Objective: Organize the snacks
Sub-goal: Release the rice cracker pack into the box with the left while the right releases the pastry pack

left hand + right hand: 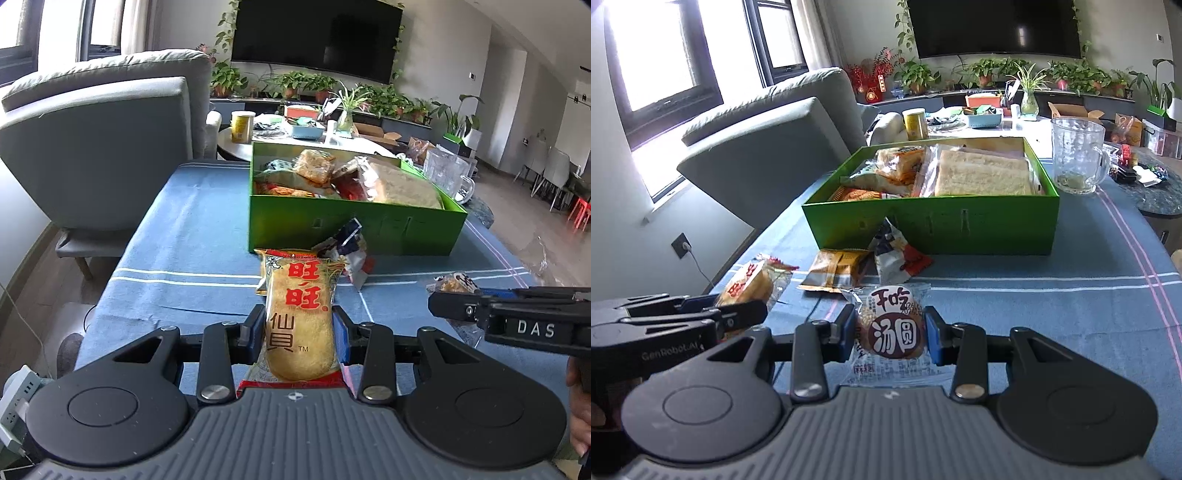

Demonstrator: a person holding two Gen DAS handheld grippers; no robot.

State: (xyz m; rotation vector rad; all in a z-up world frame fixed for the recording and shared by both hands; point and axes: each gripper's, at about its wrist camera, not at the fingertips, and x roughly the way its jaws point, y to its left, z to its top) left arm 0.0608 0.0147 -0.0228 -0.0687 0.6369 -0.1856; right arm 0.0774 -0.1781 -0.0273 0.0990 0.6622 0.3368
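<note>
My left gripper point(299, 325) is shut on a yellow rice cracker packet point(299, 314) with red characters, held above the blue tablecloth. My right gripper point(891, 332) is shut on a round brown-labelled snack packet point(892, 328). Each gripper shows in the other's view: the right gripper point(443, 304) at the right, the left gripper point(753, 308) at the left with the cracker packet point(750, 284). A green box point(354, 229) point(934, 229) holding bread and several snack packets stands ahead. Two loose packets lie before it: an orange one point(834, 271) and a white-blue-red one point(894, 254) point(351, 251).
A glass mug point(1076, 158) point(448, 173) stands right of the box. A grey armchair point(99, 147) point(768, 147) is at the left beyond the table edge. A cluttered coffee table with a yellow can point(915, 123) lies behind, then plants and a TV.
</note>
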